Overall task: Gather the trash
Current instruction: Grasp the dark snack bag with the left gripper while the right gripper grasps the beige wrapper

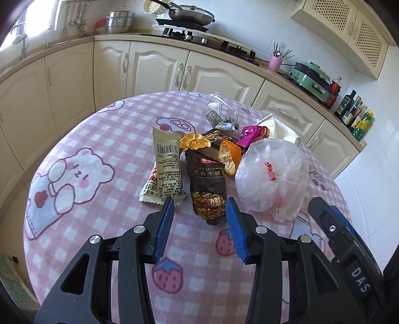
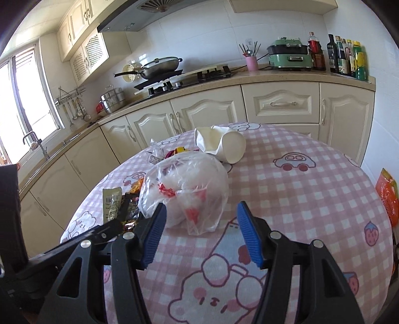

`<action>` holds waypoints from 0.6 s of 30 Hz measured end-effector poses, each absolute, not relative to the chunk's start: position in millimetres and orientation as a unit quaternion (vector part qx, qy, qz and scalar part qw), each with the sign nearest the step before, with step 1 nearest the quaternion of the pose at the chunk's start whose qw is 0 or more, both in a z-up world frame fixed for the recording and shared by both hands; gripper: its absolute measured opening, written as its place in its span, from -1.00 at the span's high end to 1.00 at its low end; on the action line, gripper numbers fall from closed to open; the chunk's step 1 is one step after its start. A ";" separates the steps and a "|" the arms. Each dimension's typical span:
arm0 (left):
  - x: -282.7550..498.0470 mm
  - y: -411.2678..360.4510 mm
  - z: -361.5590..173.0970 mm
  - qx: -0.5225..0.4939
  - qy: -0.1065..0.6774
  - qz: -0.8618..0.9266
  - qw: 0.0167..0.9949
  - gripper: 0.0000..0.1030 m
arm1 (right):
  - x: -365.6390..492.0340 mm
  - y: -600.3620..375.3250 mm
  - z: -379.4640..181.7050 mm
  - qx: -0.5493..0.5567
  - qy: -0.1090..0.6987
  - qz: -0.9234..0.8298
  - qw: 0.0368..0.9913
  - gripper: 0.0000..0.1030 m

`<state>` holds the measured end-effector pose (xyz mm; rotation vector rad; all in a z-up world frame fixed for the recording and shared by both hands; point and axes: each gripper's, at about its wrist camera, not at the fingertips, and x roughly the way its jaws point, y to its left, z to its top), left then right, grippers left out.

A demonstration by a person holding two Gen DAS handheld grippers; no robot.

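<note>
Trash lies in a heap on the pink checked tablecloth point(image 1: 104, 139). A dark snack wrapper point(image 1: 207, 184) lies just ahead of my open, empty left gripper point(image 1: 199, 204). A beige wrapper point(image 1: 167, 167) lies left of it; orange peels point(image 1: 228, 155), a magenta wrapper point(image 1: 251, 134) and a clear wrapper point(image 1: 219, 112) lie behind. A crumpled clear plastic bag point(image 2: 184, 189) sits just ahead of my open, empty right gripper point(image 2: 200, 211); it also shows in the left wrist view point(image 1: 271, 174). A tipped white paper cup point(image 2: 232, 147) lies behind it.
Cream kitchen cabinets point(image 1: 154, 69) curve round behind the table, with a stove and pan point(image 1: 189, 15), a pink utensil cup point(image 1: 274, 62), a green appliance point(image 2: 289, 56) and bottles point(image 2: 346, 57) on the counter. An orange bag point(image 2: 387, 199) sits off the table's right edge.
</note>
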<state>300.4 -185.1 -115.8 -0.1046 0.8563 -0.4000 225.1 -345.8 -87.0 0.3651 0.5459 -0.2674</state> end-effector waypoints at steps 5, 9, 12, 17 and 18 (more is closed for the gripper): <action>311.1 -194.3 -123.9 -0.048 0.424 -0.197 0.883 0.81 | 233.5 -355.3 -91.1 0.198 0.275 -0.128 0.932 -0.15; 309.5 -188.7 -124.9 -0.058 0.417 -0.201 0.885 1.00 | 236.8 -354.2 -91.5 0.201 0.277 -0.124 0.931 -0.15; 300.6 -174.8 -116.2 -0.074 0.400 -0.208 0.889 1.00 | 236.8 -351.7 -89.8 0.198 0.273 -0.122 0.933 -0.15; 279.7 -147.9 -90.4 -0.095 0.359 -0.207 0.905 1.00 | 242.6 -337.5 -85.8 0.196 0.271 -0.104 0.937 -0.15; 276.5 -141.9 -86.2 -0.097 0.351 -0.202 0.909 1.00 | 243.6 -334.3 -85.0 0.195 0.271 -0.101 0.937 -0.15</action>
